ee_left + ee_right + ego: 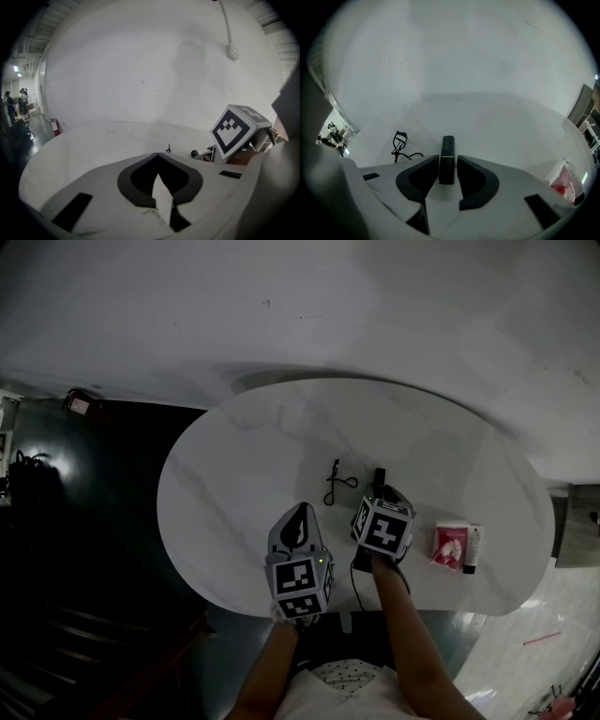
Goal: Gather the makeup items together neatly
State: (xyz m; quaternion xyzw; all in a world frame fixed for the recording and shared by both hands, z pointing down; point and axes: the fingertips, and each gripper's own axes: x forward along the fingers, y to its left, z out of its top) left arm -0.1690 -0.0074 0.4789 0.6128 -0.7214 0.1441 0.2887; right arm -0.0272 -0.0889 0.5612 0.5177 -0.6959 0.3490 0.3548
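while the right gripper (447,160) stands spread around the black tube (447,146), a skewed withdrawal could knock it askew; left gripper (158,157) pressed together.

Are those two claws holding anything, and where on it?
Nothing seems gripped: the black rectangular tube lies between the right gripper's parted jaws; the left gripper is shut, empty.

On the table (234,474), the eyelash curler (337,484) lies just left of the lipstick tube (447,159). The packet (450,546) and squeeze tube (472,549) sit together farther right.
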